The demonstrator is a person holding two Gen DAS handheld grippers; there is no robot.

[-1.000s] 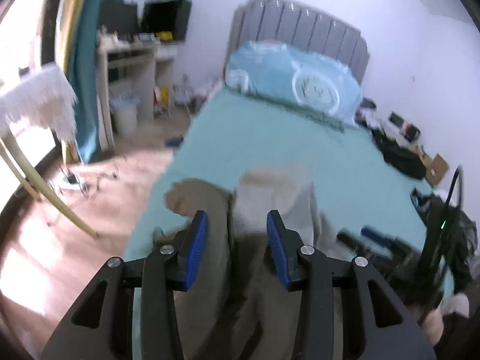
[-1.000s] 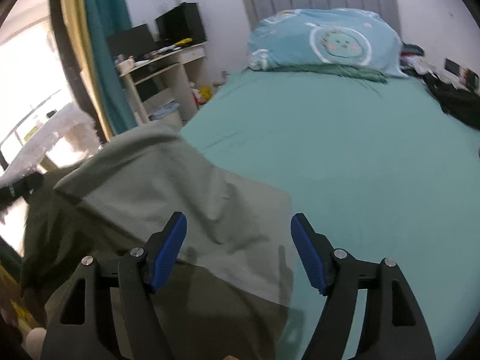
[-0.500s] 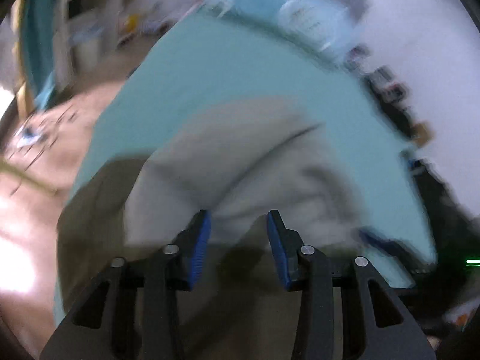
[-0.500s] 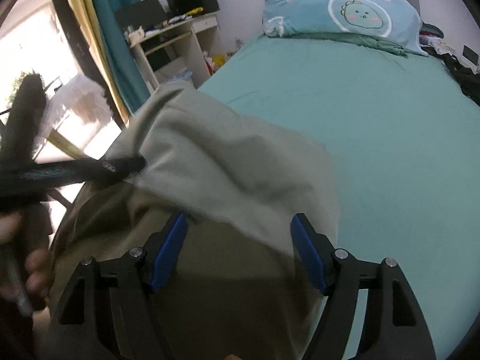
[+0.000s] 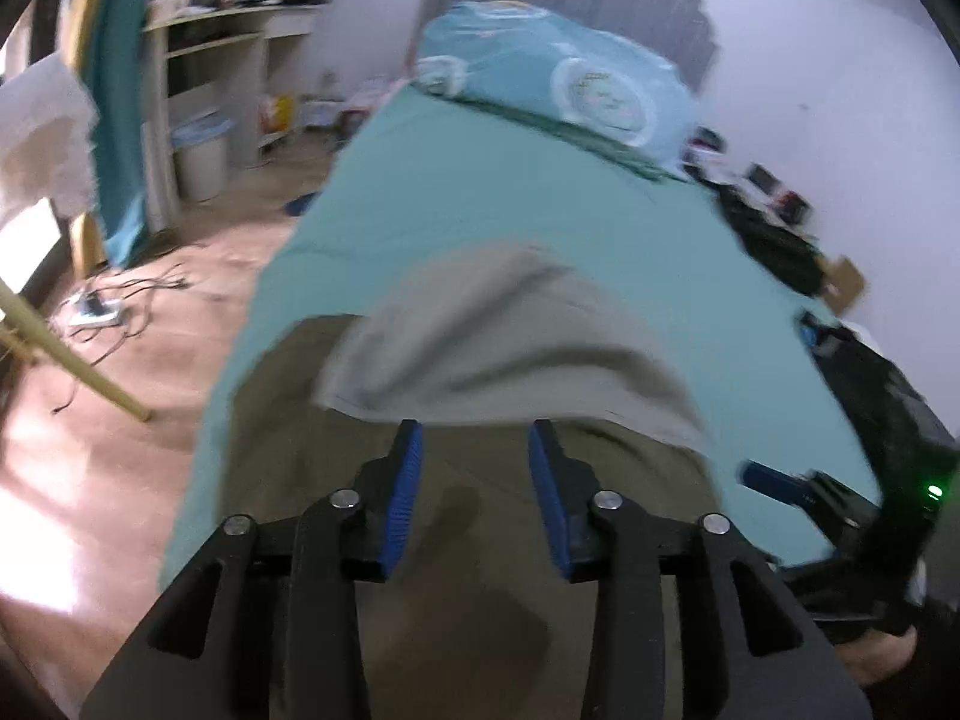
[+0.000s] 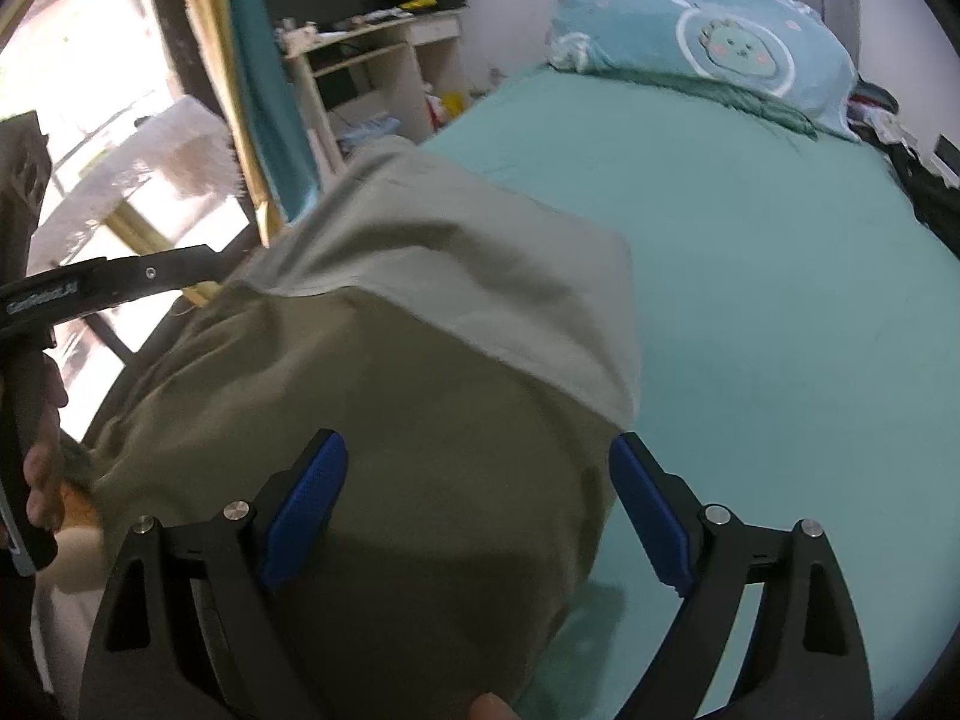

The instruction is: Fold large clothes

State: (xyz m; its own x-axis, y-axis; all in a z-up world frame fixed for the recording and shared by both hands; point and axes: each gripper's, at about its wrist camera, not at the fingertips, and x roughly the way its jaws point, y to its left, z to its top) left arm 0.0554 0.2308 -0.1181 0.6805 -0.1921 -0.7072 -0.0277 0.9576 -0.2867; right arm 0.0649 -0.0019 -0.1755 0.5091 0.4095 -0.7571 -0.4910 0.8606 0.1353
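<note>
An olive-green garment [image 5: 480, 540] lies at the near end of the bed, with a paler flap [image 5: 510, 336] folded back over it. My left gripper [image 5: 477, 474] hovers just above it. Its blue pads stand apart at the flap's near edge with nothing pinched. In the right wrist view the garment [image 6: 390, 420] fills the near left and the left gripper's black finger [image 6: 120, 282] reaches the flap's left corner. My right gripper [image 6: 477, 510] is over the garment's right edge; its jaws are opening wide and only cloth lies beneath them.
The teal sheet of the bed [image 6: 780, 300] stretches away to a teal cartoon pillow [image 6: 720, 42] and grey headboard. Dark clothes [image 5: 774, 240] lie along the right side. On the left stand a desk [image 5: 228, 60], a bin [image 5: 201, 150], curtains, and floor cables [image 5: 114, 300].
The left gripper has dropped toward the bed and the flap now lies spread out over the garment. The right gripper's jaws have widened, and it has shifted over the cloth.
</note>
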